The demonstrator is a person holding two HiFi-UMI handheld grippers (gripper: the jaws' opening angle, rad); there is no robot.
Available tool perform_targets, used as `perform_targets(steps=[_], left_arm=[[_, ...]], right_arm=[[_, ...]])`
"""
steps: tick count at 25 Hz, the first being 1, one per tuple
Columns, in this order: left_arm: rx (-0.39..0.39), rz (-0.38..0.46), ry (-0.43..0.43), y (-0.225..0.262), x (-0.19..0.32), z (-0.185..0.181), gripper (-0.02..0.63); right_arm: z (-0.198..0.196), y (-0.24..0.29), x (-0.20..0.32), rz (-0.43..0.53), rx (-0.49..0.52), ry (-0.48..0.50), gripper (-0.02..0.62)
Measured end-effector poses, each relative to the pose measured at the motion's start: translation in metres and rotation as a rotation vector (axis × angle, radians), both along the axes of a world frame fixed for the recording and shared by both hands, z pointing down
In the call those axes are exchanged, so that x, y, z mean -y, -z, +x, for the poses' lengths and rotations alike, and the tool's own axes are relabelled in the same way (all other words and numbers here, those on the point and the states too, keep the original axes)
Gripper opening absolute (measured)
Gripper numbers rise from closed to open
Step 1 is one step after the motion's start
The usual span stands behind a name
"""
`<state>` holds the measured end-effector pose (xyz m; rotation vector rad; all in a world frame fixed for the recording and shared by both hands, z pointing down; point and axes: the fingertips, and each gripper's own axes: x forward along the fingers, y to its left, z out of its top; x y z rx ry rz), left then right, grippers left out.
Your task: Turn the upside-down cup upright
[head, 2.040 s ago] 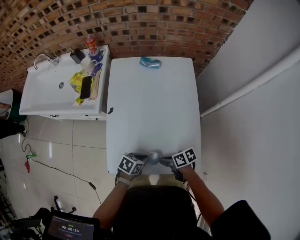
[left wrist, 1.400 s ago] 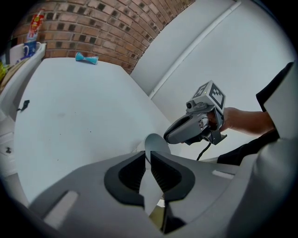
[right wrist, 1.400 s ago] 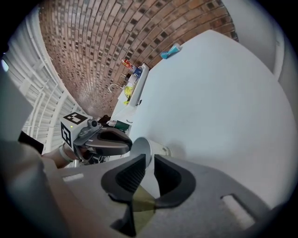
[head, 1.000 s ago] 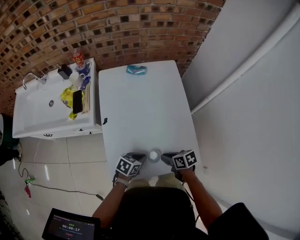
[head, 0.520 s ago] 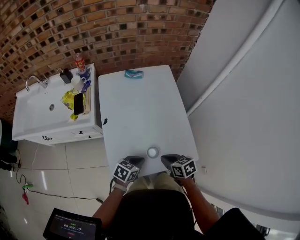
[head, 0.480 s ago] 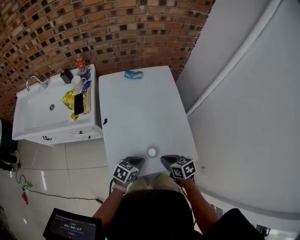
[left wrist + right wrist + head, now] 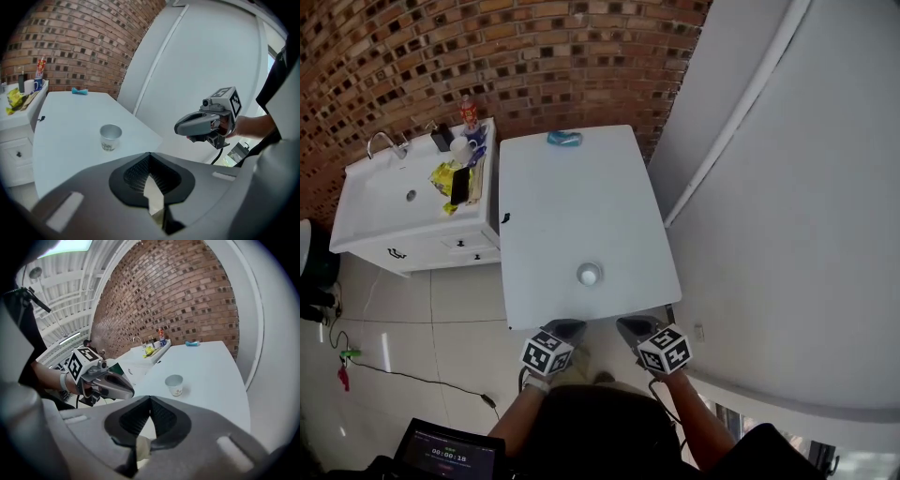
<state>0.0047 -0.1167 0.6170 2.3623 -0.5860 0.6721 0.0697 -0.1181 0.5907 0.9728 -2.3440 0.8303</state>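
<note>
Cup (image 7: 589, 274) stands upright, mouth up, on the white bench (image 7: 572, 197) near its front edge, so the task looks done. Left gripper (image 7: 565, 328) and right gripper (image 7: 630, 327) both hang just off the near edge, either side of the cup and apart from it. Each gripper view shows the jaws closed together with nothing between them, both empty. Judged a rest pose, clear of the cup so it can't be knocked. A blue item (image 7: 564, 139) lies at the far edge, not involved.
</note>
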Motion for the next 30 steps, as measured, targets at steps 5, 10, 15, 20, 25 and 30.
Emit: perform_targets(steps=[5, 10, 15, 20, 25, 30], left_arm=[[-0.041, 0.039, -0.030, 0.010, -0.069, 0.024, 0.014], [-0.049, 0.062, -0.049, 0.014, -0.130, 0.034, 0.014], [-0.063, 0.074, -0.060, 0.024, -0.180, 0.039, 0.014], [-0.080, 0.102, -0.063, 0.038, -0.211, 0.033, 0.014], [-0.088, 0.125, -0.057, 0.044, -0.240, 0.012, 0.015], [-0.091, 0.133, -0.052, 0.056, -0.275, -0.015, 0.014]], right_arm=[[0.009, 0.010, -0.067, 0.063, -0.018, 0.035, -0.008], [0.018, 0.007, -0.131, 0.074, -0.008, 0.016, -0.008], [0.024, 0.014, -0.187, 0.077, -0.014, 0.015, -0.008], [0.018, 0.024, -0.219, 0.095, -0.015, 0.000, -0.008], [-0.007, 0.024, -0.250, 0.124, -0.048, 0.018, -0.008], [-0.041, 0.033, -0.284, 0.133, -0.047, 0.043, -0.008]])
